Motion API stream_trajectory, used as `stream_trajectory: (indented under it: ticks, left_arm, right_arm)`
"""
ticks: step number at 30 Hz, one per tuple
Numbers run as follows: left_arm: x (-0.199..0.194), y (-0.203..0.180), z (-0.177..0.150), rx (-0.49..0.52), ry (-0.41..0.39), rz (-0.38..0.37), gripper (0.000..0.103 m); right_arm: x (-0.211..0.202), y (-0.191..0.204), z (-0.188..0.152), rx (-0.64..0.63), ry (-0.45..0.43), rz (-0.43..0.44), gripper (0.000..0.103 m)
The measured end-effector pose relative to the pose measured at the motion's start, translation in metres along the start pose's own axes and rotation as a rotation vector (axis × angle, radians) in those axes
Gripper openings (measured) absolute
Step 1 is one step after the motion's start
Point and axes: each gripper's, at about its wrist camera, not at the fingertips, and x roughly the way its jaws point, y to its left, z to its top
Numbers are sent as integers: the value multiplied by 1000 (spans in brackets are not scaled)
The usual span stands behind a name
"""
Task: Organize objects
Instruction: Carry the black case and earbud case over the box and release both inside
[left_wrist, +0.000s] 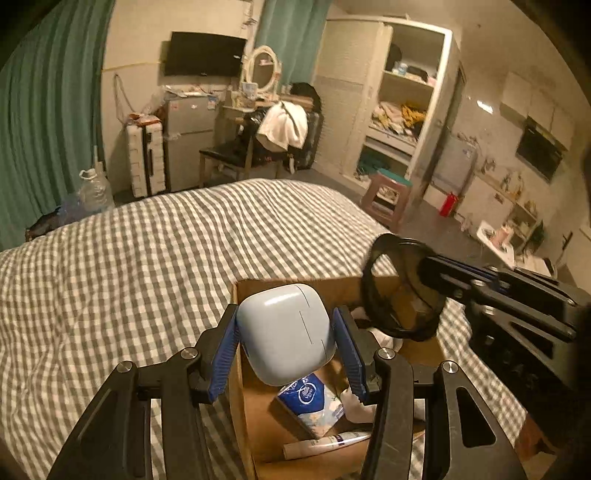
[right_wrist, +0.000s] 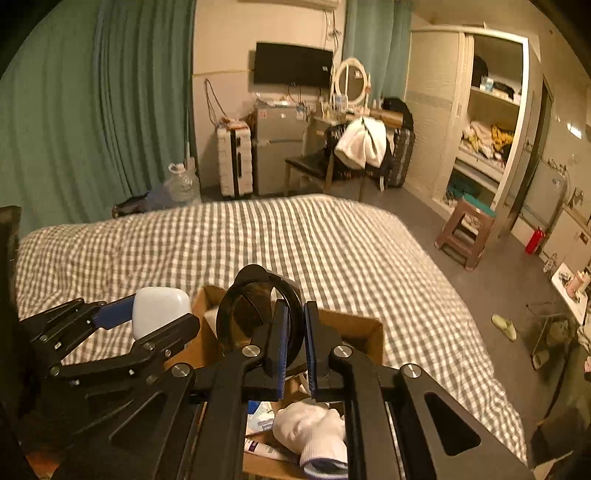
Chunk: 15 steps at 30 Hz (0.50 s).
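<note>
My left gripper (left_wrist: 286, 317) is shut on a pale blue earbud case (left_wrist: 284, 332), held above an open cardboard box (left_wrist: 239, 387) on the bed. The right gripper (right_wrist: 296, 306) is shut on the rim of dark-lensed black glasses (right_wrist: 251, 314), which hang over the box's (right_wrist: 364, 326) far side. In the left wrist view the right gripper (left_wrist: 424, 266) reaches in from the right with the glasses (left_wrist: 402, 291). The right wrist view has the left gripper (right_wrist: 155, 314) and its case (right_wrist: 159, 306) at the left. In the box lie a blue tissue pack (left_wrist: 314, 398), a white sock (right_wrist: 314, 424) and a tube (left_wrist: 325, 443).
The box rests on a bed with a grey-and-white checked cover (right_wrist: 295, 240). Past the bed's foot stand a chair draped with clothes (right_wrist: 358, 147), a small fridge (right_wrist: 277, 147) and an open wardrobe (right_wrist: 487, 122). A brown stool (right_wrist: 465, 236) stands on the floor at the right.
</note>
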Motion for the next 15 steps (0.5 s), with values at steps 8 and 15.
stream_trajectory:
  ticks: [8, 15]
  left_arm:
    - [40, -4, -21, 55, 81, -45, 52]
    - [56, -14, -35, 89, 131, -66, 52]
  right_arm:
    - [64, -13, -23, 40, 135, -6, 8]
    - [96, -29, -35, 74, 211, 2, 8]
